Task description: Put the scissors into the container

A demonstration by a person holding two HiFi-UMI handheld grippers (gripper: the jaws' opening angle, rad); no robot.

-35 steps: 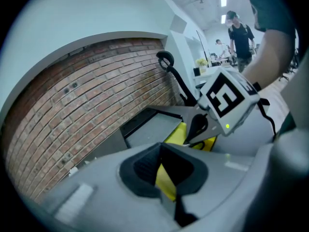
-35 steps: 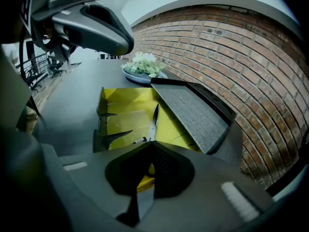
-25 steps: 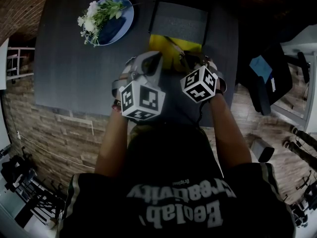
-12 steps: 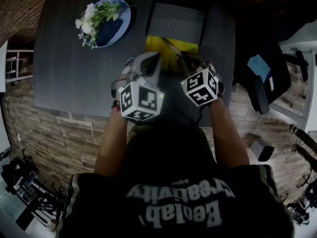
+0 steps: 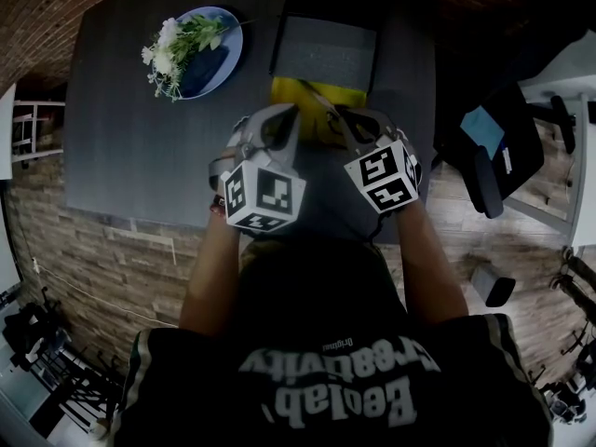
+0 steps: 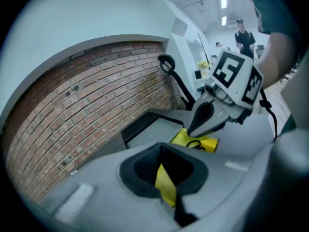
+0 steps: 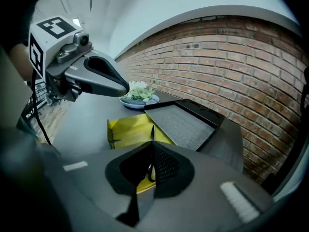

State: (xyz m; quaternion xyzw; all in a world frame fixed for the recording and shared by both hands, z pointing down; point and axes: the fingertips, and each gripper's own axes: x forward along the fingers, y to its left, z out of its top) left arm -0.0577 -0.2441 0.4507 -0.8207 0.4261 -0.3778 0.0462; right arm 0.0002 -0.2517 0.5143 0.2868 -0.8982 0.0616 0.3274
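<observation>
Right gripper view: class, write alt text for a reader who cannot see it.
The right gripper is shut on black scissors, blade pointing up, over an open yellow container on a dark table. A grey tray lies behind it; the left gripper hangs at upper left.

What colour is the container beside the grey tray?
Yellow: the open yellow box, clearest in the right gripper view.

text | we read one print only, on the person's shirt (image 5: pixel 326 389), upside down in head view | "Beolab" / "Creativity" / small "Original"
</observation>
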